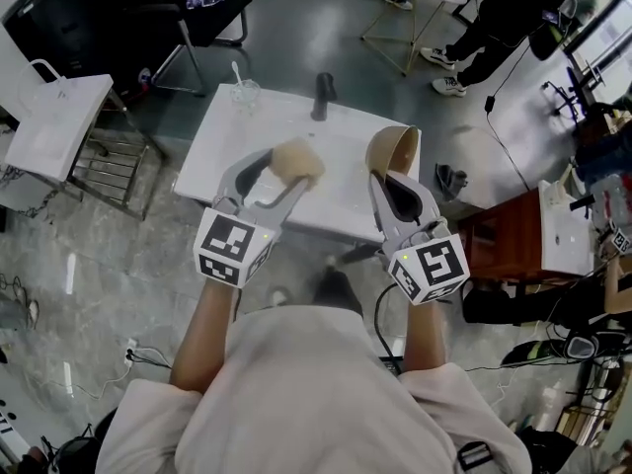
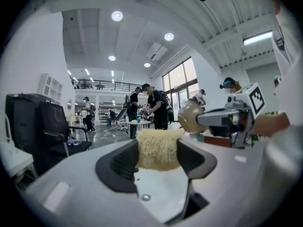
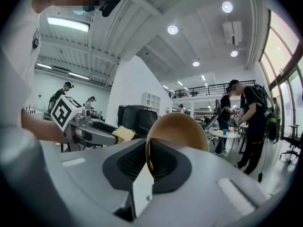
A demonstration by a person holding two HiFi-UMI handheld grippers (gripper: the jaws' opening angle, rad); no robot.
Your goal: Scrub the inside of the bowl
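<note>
Above the table, right tool pinches the bowl rim; left tool alongside clamps a sponge.

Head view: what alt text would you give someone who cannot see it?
Seen from above, a person holds two grippers over a white table: the left gripper clamps a beige sponge, the right gripper pinches the rim of a tan bowl.

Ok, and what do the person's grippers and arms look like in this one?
The left gripper and the right gripper both have pale grey bodies with black ribbed jaw pads. The left's marker cube and the right's marker cube are white with black square patterns. The person wears a light short-sleeved shirt, leaving the forearms uncovered.
</note>
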